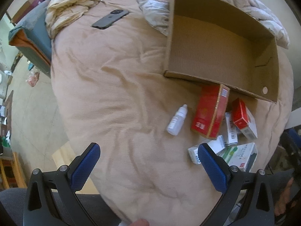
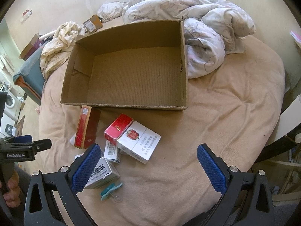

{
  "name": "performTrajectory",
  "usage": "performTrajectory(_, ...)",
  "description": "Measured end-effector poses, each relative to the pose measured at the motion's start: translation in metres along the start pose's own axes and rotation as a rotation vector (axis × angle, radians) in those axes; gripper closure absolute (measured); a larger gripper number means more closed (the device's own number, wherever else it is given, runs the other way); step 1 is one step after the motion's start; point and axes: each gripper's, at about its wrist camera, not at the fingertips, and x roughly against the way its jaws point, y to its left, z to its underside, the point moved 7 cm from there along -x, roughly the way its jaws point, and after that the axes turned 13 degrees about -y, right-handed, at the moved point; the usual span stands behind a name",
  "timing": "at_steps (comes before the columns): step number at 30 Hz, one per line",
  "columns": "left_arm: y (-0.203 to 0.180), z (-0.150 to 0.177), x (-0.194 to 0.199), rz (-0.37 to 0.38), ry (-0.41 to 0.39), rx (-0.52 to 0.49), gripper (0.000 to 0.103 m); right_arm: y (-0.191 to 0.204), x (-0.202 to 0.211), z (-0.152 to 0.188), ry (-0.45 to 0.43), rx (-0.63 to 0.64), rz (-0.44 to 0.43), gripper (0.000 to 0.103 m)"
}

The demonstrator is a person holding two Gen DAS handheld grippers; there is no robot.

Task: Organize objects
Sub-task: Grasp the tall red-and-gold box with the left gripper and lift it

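An open, empty cardboard box (image 1: 222, 52) (image 2: 131, 71) lies on the beige bed cover. Below its near wall lies a pile of small packs: a tall red box (image 1: 208, 113) (image 2: 87, 128), a red-and-white cigarette pack (image 1: 244, 118) (image 2: 135, 139), several white medicine boxes (image 1: 231, 130) (image 2: 111, 151) and a white dropper bottle (image 1: 176, 120). A teal clip (image 2: 110, 189) lies nearest in the right wrist view. My left gripper (image 1: 148, 150) is open and empty, left of the pile. My right gripper (image 2: 148, 150) is open and empty above the pile's right edge.
A dark phone (image 1: 110, 18) lies on the bed cover (image 1: 116, 98) at the far left. Crumpled bedding (image 2: 203, 28) (image 1: 73, 3) is heaped behind the box. The bed's left edge drops to the floor (image 1: 28, 103). A small parcel (image 2: 93, 23) lies far back.
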Motion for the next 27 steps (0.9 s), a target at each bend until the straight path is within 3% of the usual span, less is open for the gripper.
performTrajectory(8, -0.009, 0.005, 0.001, 0.018, 0.051, 0.016, 0.0, -0.021, -0.001, 0.007, 0.057, -0.089, 0.017, 0.0)
performTrajectory(12, -0.041, 0.004, -0.001, 0.055, 0.062, -0.046, 0.0, -0.028, -0.002, 0.012, 0.087, -0.146, -0.003, 0.0)
performTrajectory(19, -0.082, -0.009, -0.03, 0.057, 0.094, -0.119, 0.001, -0.029, 0.0, 0.013, 0.094, -0.182, -0.027, 0.0)
performTrajectory(23, -0.1, -0.016, -0.05, 0.04, 0.099, -0.166, 0.01, -0.027, -0.002, 0.012, 0.093, -0.17, -0.023, 0.0)
performTrajectory(27, -0.115, -0.021, -0.06, 0.022, 0.093, -0.225, 0.011, -0.027, -0.004, 0.014, 0.104, -0.17, -0.025, 0.0)
